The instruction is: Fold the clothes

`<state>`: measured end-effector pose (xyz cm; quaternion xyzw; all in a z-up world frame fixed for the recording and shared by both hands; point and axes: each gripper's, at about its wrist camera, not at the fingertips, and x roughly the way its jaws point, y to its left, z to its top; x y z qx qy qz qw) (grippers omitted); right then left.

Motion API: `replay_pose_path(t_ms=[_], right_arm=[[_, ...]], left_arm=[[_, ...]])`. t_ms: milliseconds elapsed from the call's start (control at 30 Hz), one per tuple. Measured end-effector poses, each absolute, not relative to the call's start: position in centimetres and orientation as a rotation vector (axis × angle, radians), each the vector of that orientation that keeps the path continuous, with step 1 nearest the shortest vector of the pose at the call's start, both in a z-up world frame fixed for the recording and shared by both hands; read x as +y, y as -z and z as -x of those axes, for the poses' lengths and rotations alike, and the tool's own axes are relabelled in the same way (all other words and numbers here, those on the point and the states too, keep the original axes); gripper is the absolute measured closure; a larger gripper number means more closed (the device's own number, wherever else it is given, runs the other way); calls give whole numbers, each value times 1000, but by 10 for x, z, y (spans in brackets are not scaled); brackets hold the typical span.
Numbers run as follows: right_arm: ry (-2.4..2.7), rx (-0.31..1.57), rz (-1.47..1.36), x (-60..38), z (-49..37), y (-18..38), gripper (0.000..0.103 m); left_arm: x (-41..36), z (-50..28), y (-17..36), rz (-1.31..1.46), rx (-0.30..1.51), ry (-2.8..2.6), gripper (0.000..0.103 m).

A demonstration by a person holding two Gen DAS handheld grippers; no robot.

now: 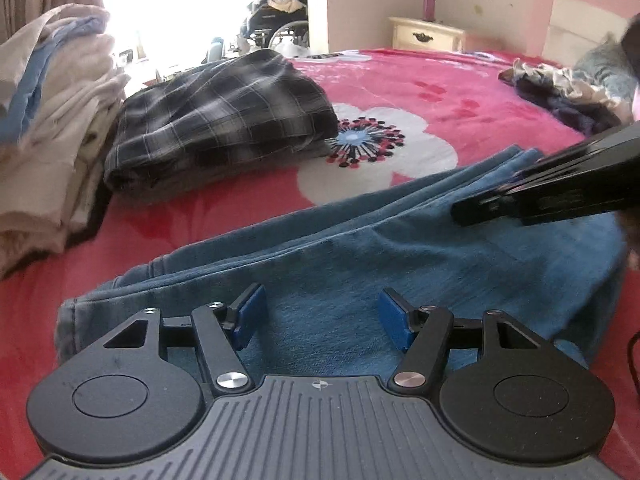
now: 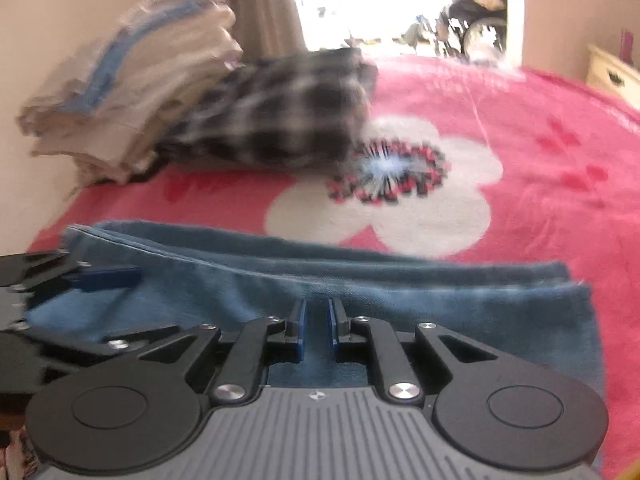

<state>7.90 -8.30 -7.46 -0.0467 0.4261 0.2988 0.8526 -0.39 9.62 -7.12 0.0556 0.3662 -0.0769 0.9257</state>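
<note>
Pale stack (image 1: 52,120): one pile of folded light garments is seen at the far left of the bed, with a blue layer showing; the pieces in it cannot be counted.
Plaid garment (image 1: 224,120): one folded checked piece is laid just beside the pale stack, touching it in the right wrist view.
Blue jeans (image 1: 360,264): one pair is laid folded in layers on the pink flowered blanket (image 1: 460,92), directly under both tools, with stacked edges showing along the far side.
Handling: the denim is judged thick, fairly heavy and soft but not slippery; the layers are likely to slide apart unless all are pinched together.
Where to take hold: a corner or the stacked edge is judged best, with every layer caught, one tool at each end.
Left hand-held gripper (image 1: 322,318): the blue pads are held wide apart over the denim, and nothing is gripped.
Right hand-held gripper (image 2: 317,330): the pads are drawn nearly together with a narrow gap; whether cloth is pinched cannot be told.
Loose clothes (image 1: 560,92): one crumpled heap is left at the far right of the bed, unfolded.
Count: two tools, one pair of jeans, one plaid piece, one stack, one heap.
</note>
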Motion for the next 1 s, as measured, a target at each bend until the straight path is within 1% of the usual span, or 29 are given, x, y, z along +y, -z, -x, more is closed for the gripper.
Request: replay_pose_path(t_ms=[67,200,533,633,733,800,867,1000], right_arm=[[-625,870,105,-85,-70,79,91],[-629,889,88,-93,-43,78,91],[-683,913,201,-110,17,55,89],[-692,896,208,-110,18,46,88],[-717,858,174,-106,9,34,88],[-763,830,174,-97,6,28,83],[-820,804,180,-85,3,22,76],[-971,747,205,-57,3,14,73]], left_arm=[[97,5,73,-110,748,155,39],[98,6,74,-112,740,161,38],[99,8,74,-112,712,177,36],[110,15,64,-49,686,170,36],[122,35,45,-1,628,160,31],[135,52,33,24,608,140,29],[153,67,25,57,607,89,28],[198,85,21,136,653,-34,28]])
